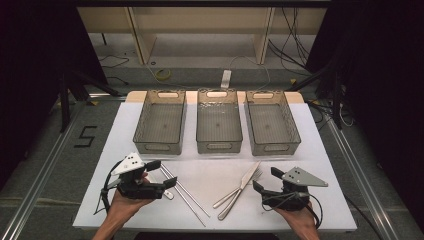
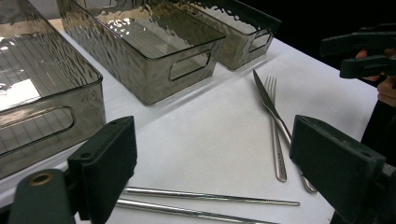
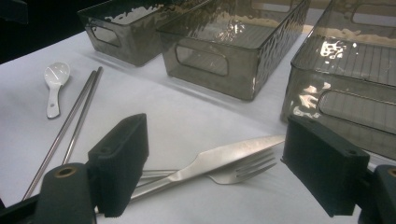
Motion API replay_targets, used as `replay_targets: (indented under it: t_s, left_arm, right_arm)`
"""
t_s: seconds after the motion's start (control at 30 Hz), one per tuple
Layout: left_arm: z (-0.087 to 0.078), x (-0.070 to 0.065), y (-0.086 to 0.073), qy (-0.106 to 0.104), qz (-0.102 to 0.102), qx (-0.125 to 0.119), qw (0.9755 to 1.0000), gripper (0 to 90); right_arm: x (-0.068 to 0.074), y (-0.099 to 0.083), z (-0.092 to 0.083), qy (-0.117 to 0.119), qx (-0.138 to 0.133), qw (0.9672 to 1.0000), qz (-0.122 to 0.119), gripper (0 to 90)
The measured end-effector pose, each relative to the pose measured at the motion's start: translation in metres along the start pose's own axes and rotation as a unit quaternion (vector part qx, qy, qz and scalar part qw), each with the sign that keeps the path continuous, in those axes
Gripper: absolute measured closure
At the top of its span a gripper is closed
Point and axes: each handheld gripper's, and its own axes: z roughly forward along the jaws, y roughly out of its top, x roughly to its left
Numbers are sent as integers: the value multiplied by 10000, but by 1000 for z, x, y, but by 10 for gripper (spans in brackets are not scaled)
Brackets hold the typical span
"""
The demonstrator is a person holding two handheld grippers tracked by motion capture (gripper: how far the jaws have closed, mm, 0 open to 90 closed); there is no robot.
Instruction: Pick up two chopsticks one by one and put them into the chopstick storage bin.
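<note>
White table [image 3: 196,121] bears a spoon [image 3: 55,86], seemingly ceramic.

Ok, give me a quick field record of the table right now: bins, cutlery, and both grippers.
bins: three smoky clear plastic bins in a row at the far side, all empty
knife and fork: steel knife lying across steel fork, near the right gripper
chopsticks: pair of steel chopsticks, side by side, near the left gripper
spoon: small white spoon beside the chopsticks
left gripper: open, holding nothing
right gripper: open, holding nothing
surface: white table
</note>
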Motion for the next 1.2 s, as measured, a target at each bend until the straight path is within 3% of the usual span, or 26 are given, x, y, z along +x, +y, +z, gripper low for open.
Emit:
replay_targets:
  t_s: [0.4, 0.63, 0.8, 0.93, 1.03, 1.2]
  left_arm:
    - [2, 1, 1, -139, 3, 159, 9998, 144]
    - [4, 2, 3, -105, 81, 323, 9994, 145]
    - [7, 4, 3, -76, 172, 586, 9981, 149]
    - [10, 5, 8, -7, 357, 945, 9949, 155]
    - [13, 4, 15, 74, 541, 1346, 9894, 157]
    - [20, 6, 21, 139, 796, 1745, 9813, 163]
  right_arm:
    - [0, 0, 0, 9, 31, 10000, 6, 232]
    - [-1, 0, 1, -8, 101, 9999, 94, 236]
    - [0, 0, 2, -5, 145, 9999, 70, 237]
    - [0, -1, 3, 12, 184, 9998, 80, 238]
    - [0, -1, 3, 21, 195, 9998, 80, 239]
    - [0, -1, 3, 39, 213, 9997, 96, 241]
